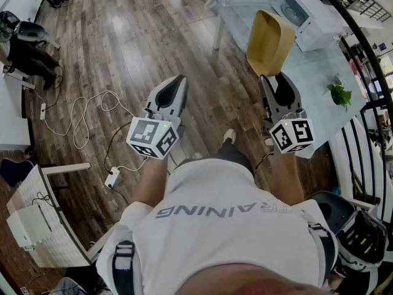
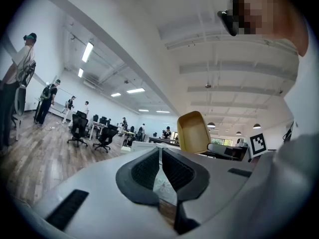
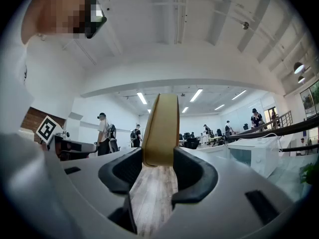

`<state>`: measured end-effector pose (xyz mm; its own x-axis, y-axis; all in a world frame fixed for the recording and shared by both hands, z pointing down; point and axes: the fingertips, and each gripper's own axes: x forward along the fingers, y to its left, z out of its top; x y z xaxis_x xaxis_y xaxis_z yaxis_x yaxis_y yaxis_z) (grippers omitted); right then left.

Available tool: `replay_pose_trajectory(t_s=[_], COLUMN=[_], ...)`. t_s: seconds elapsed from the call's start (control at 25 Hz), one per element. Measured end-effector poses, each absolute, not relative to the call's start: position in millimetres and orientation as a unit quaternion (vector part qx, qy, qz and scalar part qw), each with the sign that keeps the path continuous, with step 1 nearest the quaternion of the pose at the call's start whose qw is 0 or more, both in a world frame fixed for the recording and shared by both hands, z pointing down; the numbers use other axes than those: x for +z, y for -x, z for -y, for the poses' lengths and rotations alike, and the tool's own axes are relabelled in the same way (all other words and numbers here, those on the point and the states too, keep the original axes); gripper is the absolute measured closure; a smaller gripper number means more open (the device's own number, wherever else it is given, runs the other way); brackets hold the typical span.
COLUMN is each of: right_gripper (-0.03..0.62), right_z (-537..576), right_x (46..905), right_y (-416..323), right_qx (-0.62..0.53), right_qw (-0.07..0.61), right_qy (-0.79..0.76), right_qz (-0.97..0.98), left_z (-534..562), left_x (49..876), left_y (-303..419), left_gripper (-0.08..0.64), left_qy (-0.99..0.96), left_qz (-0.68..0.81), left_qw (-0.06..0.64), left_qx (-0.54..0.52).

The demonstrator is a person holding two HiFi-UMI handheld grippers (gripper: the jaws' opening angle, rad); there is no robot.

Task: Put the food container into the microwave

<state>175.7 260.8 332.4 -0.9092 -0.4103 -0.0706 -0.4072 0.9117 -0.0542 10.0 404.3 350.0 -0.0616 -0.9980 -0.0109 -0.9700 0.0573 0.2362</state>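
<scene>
The food container (image 1: 269,42) is a tan, trough-shaped box that stands on end in the air, clamped at its lower edge by my right gripper (image 1: 274,77). In the right gripper view the container (image 3: 162,128) rises edge-on between the pads, and the gripper (image 3: 159,156) is shut on it. A white microwave (image 1: 307,11) sits on the pale glass table (image 1: 319,85) just beyond the container; it also shows at the right of that view as the microwave (image 3: 254,156). My left gripper (image 1: 176,82) hangs over the wood floor, shut and empty (image 2: 160,151). The container (image 2: 193,132) shows to its right.
A small green plant (image 1: 339,92) stands on the table's right part. A black curved railing (image 1: 368,60) runs behind the table. White cables (image 1: 80,118) and a power strip (image 1: 112,178) lie on the floor at left, with a white desk (image 1: 37,226) at the lower left.
</scene>
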Motion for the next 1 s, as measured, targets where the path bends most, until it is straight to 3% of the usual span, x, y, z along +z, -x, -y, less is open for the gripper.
replay_pose_trajectory(t_s=[1.0], right_gripper=[0.385], right_z=[-259], right_x=[331], right_y=[-182], right_qx=[-0.044], right_qw=[0.055], right_qy=[0.202], right_qz=[-0.977], left_z=[-401], left_x=[353], left_y=[-23], left_gripper=[0.514], left_qy=[-0.693], left_qz=[0.710], left_qw=[0.096], left_qx=[-0.085])
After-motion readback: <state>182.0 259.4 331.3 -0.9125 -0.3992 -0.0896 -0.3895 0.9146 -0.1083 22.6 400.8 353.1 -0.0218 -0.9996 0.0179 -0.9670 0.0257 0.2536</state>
